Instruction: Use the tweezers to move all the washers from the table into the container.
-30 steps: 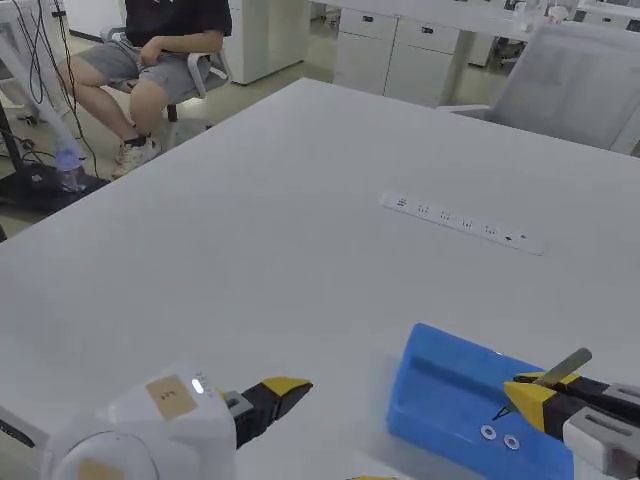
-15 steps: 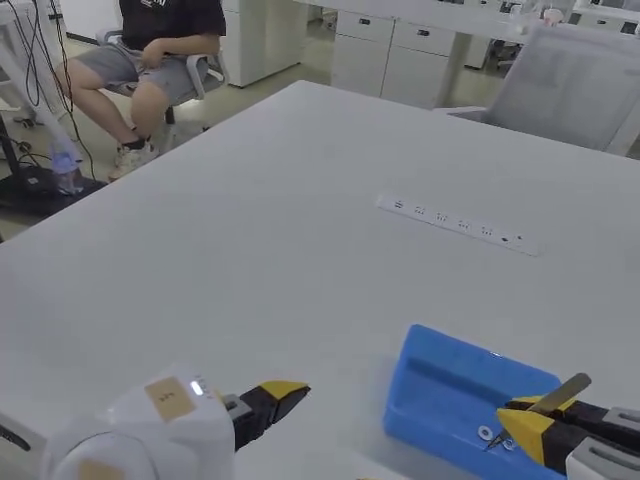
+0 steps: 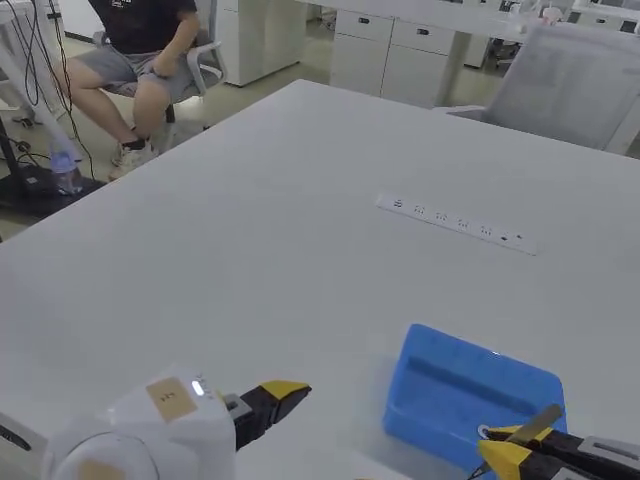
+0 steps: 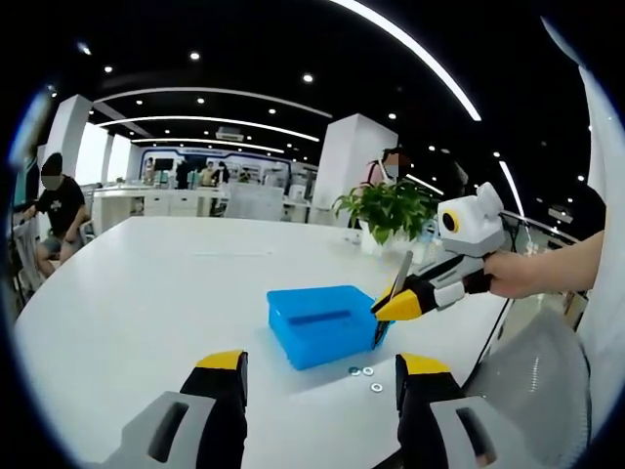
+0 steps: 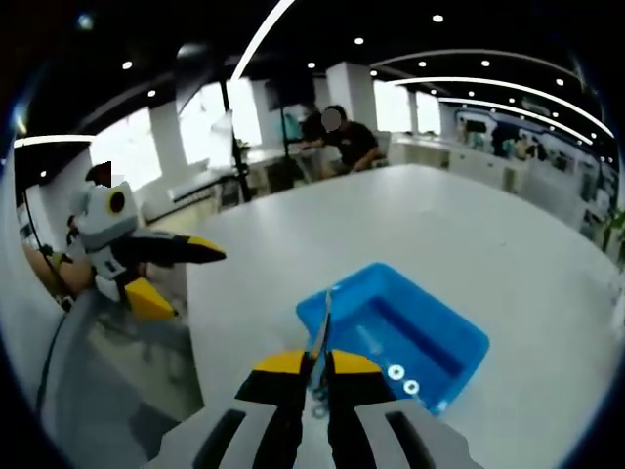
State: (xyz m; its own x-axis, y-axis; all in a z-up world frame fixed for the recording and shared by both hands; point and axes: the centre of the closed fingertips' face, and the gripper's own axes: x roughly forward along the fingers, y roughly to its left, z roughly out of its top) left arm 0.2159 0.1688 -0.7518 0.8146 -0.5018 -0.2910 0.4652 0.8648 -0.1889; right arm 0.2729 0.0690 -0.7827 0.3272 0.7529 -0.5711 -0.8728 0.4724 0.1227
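Small silver washers (image 4: 368, 371) lie at the worktop's (image 4: 146, 293) edge beside the blue plastic container (image 4: 312, 344); our right gripper (image 5: 317, 366) pinches thin metal tweezers (image 5: 323, 327), left gripper (image 4: 320, 362) gapes; next we fetch one.

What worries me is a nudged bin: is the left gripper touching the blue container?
Apart. The head view shows bare table between the left gripper and the blue container.
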